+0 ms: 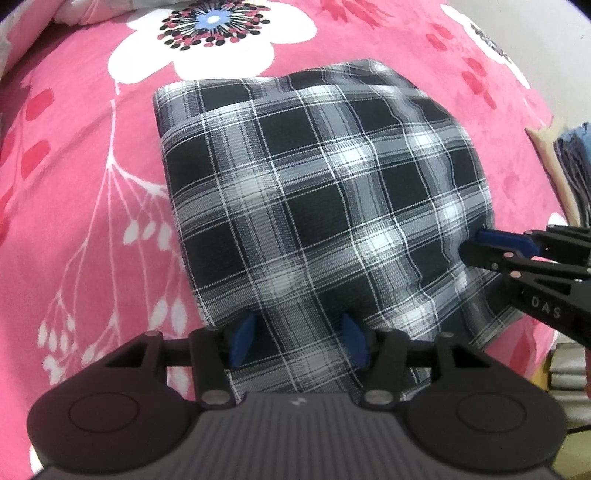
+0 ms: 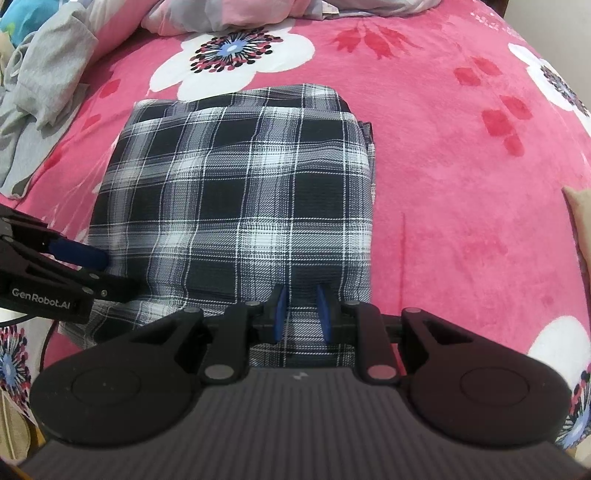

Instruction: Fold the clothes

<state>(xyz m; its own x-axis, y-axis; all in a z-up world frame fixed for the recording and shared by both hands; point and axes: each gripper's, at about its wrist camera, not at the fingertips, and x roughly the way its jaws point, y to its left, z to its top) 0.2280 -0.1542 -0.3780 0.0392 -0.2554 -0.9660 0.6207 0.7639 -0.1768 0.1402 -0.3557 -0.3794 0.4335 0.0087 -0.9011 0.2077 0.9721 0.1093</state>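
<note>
A black, grey and white plaid garment (image 1: 314, 199) lies folded into a rough rectangle on the pink flowered blanket (image 1: 85, 177); it also shows in the right wrist view (image 2: 236, 192). My left gripper (image 1: 299, 339) is open, its blue pads wide apart over the garment's near edge. My right gripper (image 2: 302, 314) is open with a narrow gap, its pads over the near edge at the garment's right side. The right gripper also shows in the left wrist view (image 1: 484, 245), and the left gripper in the right wrist view (image 2: 92, 262).
A heap of grey and light clothes (image 2: 40, 96) lies at the far left of the bed. Bunched pink bedding (image 2: 229, 14) lies at the far end. Stacked folded fabric (image 1: 576, 166) sits beyond the bed's right edge.
</note>
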